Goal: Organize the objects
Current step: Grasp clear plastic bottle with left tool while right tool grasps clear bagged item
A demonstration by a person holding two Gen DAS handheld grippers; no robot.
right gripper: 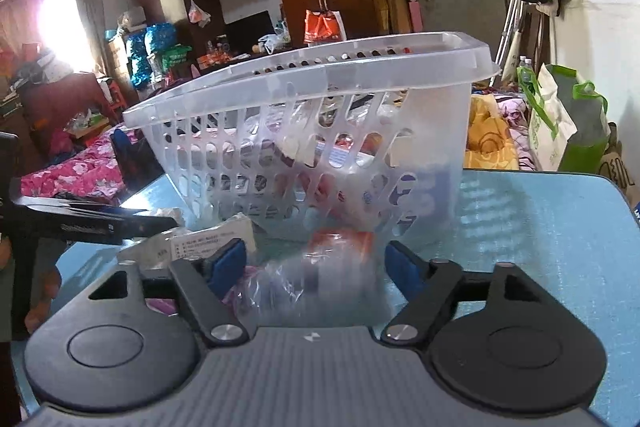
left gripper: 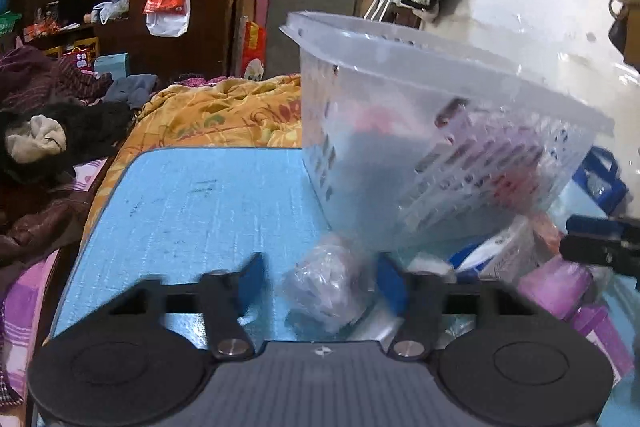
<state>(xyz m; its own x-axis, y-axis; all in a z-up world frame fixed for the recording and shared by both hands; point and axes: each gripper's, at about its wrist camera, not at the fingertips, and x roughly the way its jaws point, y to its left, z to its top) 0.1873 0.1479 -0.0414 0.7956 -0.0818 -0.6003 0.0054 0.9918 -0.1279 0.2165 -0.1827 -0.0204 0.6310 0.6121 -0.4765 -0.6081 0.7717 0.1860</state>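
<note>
A clear plastic basket [left gripper: 420, 131] with slotted walls stands on the blue table [left gripper: 192, 203] and holds several packets; it also shows in the right wrist view [right gripper: 320, 131]. My left gripper [left gripper: 320, 287] is open, its blue pads on either side of a crumpled clear plastic bundle [left gripper: 324, 287] on the table. My right gripper [right gripper: 316, 267] is open around a clear-wrapped item with a red top [right gripper: 332, 267] in front of the basket. The left gripper appears in the right wrist view [right gripper: 92, 223], the right gripper in the left wrist view [left gripper: 600, 247].
Loose packets, a white box [right gripper: 216, 239] and a purple item [left gripper: 560, 287] lie by the basket's base. An orange quilt [left gripper: 224, 111] and clothes cover the bed behind. A green and white bag [right gripper: 560, 123] stands at the table's far right.
</note>
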